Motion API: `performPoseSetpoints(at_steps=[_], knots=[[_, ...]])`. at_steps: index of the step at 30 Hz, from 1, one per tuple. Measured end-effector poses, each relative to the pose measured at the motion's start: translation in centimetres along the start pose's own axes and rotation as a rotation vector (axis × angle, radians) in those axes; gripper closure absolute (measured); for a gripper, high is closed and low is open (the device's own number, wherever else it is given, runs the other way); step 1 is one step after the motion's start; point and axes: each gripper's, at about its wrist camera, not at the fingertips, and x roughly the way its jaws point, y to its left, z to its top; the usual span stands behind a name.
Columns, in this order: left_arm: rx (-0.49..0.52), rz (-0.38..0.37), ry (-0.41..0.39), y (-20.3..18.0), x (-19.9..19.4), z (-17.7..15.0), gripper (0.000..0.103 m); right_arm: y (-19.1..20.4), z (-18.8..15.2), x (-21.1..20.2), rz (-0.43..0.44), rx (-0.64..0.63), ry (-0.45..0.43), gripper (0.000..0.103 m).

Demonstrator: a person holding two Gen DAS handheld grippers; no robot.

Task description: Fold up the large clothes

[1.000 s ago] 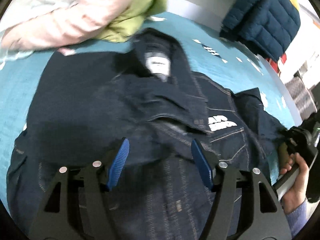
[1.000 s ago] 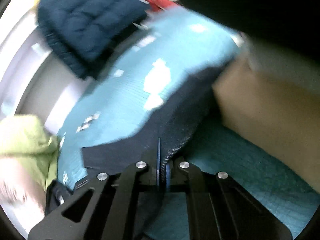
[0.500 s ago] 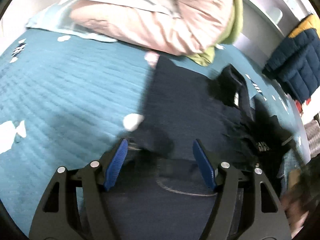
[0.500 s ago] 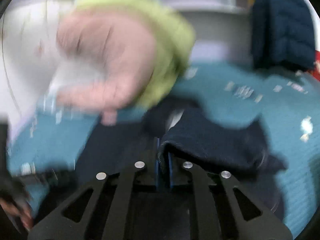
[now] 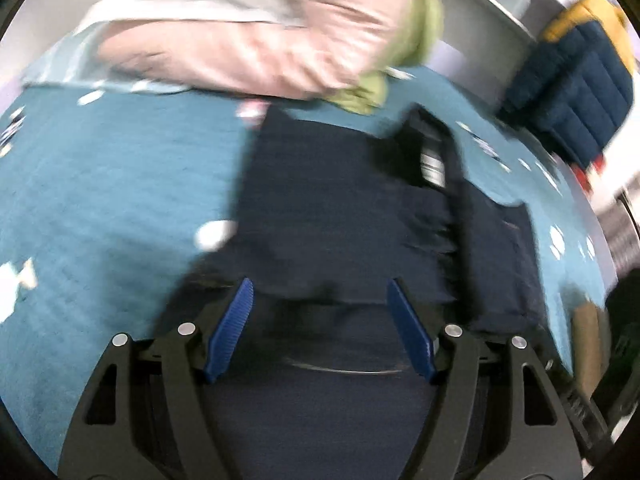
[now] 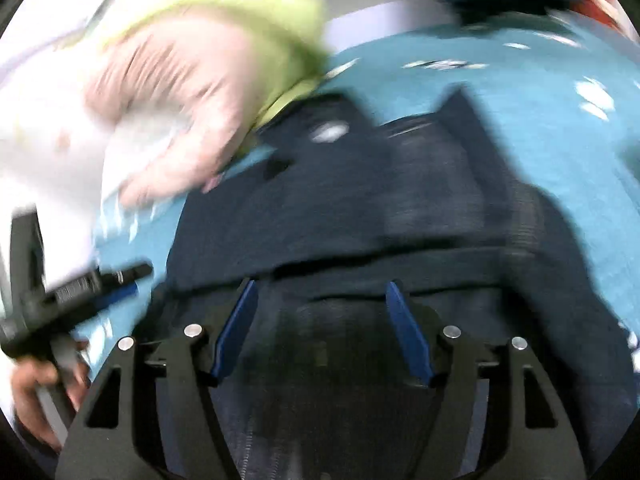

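**Dark jacket lies dead ahead of both tongs, long axis running 6 to 12**

The teal bed cover (image 5: 112, 184) fills most of both views and carries everything. On it lies the dark denim jacket (image 5: 340, 216), spread mostly flat; in the left wrist view its long axis runs from 6 o'clock, under the camera, up toward 12 o'clock, where the collar and its white label (image 5: 434, 160) sit at about 1 o'clock. A folded edge of cloth crosses just beyond the fingertips in both views.

At 11 o'clock a heap of pink and green clothes (image 5: 280, 40) rests against the jacket's far end (blurred, so the exact contact is hard to judge). A navy padded jacket (image 5: 576, 80) sits well apart at 2 o'clock.

The left tongs (image 5: 320, 300) are released, blue pads spread wide over the jacket, gripping nothing. The right tongs (image 6: 320, 300) are likewise released above the same garment. In the right wrist view the left tongs appear at 8 o'clock, so the right pair looks nearer the garment's middle. The next grasp probably falls on that folded edge straight ahead.
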Motion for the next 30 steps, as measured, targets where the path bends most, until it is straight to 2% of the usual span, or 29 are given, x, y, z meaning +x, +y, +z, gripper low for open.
performPoseSetpoints(at_steps=[1,2,3,4,5,6,8,9,11,14,17,21,23,25,30], knots=[[0.027,-0.03,0.009,-1.6,0.4,0.1,0.032,-0.8,0.6,-0.3,-0.013,0.022,-0.014,0.045],[0.047,-0.048,0.016,-2.9,0.7,0.2,0.032,-1.9,1.2,-0.8,-0.017,0.042,-0.028,0.061],[0.068,-0.068,0.023,-4.4,1.1,0.2,0.032,-3.1,2.1,-1.1,-0.01,0.061,-0.031,0.071],[0.086,-0.087,0.028,-5.8,1.4,0.3,0.032,-3.8,2.8,-1.0,-0.009,0.07,-0.016,0.076],[0.107,-0.114,0.038,-7.5,1.8,0.3,0.032,-4.6,3.5,-0.5,-0.012,0.078,0.019,0.089],[0.122,-0.137,0.049,-9.1,2.3,0.3,0.032,-5.5,4.1,0.2,0.007,0.099,0.05,0.096],[0.15,-0.173,0.065,-11.8,3.0,0.2,0.032,-7.8,4.6,1.6,0.033,0.185,0.104,0.097],[0.171,-0.18,0.074,-13.1,3.4,0.1,0.032,-9.2,4.4,2.3,0.025,0.229,0.147,0.101],[0.231,-0.194,0.1,-15.7,4.4,-0.4,0.032,-12.0,4.0,2.9,0.057,0.341,0.163,0.103],[0.333,-0.198,0.161,-19.3,6.7,-1.7,0.031,-13.8,3.8,3.5,0.066,0.393,0.191,0.103],[0.427,-0.149,0.167,-21.9,8.3,-3.1,0.031,-15.0,4.0,3.5,0.106,0.433,0.218,0.103],[0.514,-0.043,0.154,-24.2,10.6,-3.9,0.031,-15.6,3.9,3.6,0.145,0.471,0.23,0.103],[0.554,-0.012,0.156,-24.8,11.5,-4.3,0.028,-16.2,3.9,3.0,0.154,0.483,0.235,0.103],[0.573,0.001,0.162,-25.3,12.1,-4.4,0.02,-16.5,3.9,3.0,0.162,0.493,0.242,0.103],[0.641,0.02,0.157,-26.4,12.8,-5.4,0.013,-17.5,3.7,3.0,0.189,0.539,0.255,0.103]])
